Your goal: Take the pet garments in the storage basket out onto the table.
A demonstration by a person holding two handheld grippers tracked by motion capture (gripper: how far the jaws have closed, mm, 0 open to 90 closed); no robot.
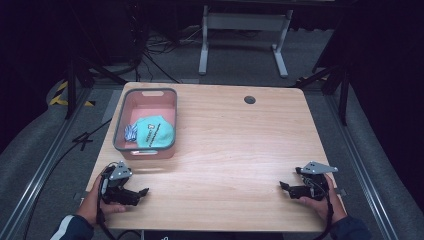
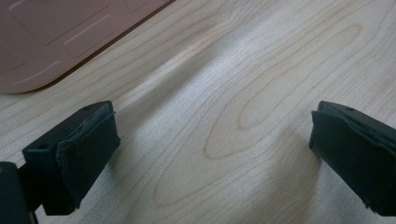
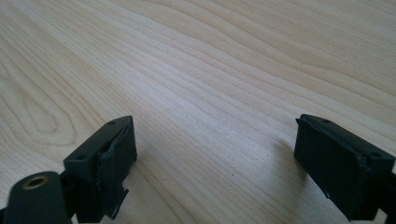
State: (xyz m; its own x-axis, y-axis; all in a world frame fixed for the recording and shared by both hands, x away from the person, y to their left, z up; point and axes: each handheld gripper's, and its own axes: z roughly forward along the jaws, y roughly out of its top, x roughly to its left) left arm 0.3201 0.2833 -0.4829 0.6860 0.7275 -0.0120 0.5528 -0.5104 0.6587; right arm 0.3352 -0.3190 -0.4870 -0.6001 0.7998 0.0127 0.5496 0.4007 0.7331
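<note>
A pink basket with a grey rim [image 1: 118,131] stands on the wooden table [image 1: 235,145] at the left. Inside it lie a teal cloth item [image 1: 155,133] and a blue-and-white striped piece [image 1: 131,133]. My left gripper [image 1: 142,192] rests near the table's front left corner, just in front of the basket, held by a hand. Its jaws stand wide open over bare wood [image 2: 212,144], and the basket's pink wall [image 2: 51,37] shows at the upper left. My right gripper [image 1: 284,186] rests near the front right corner, also open with nothing between its jaws [image 3: 212,158].
A round dark grommet hole [image 1: 249,99] sits near the table's far edge. Beyond the table stand a grey desk frame [image 1: 245,35] and cables on the floor. Rails run along both sides of the table.
</note>
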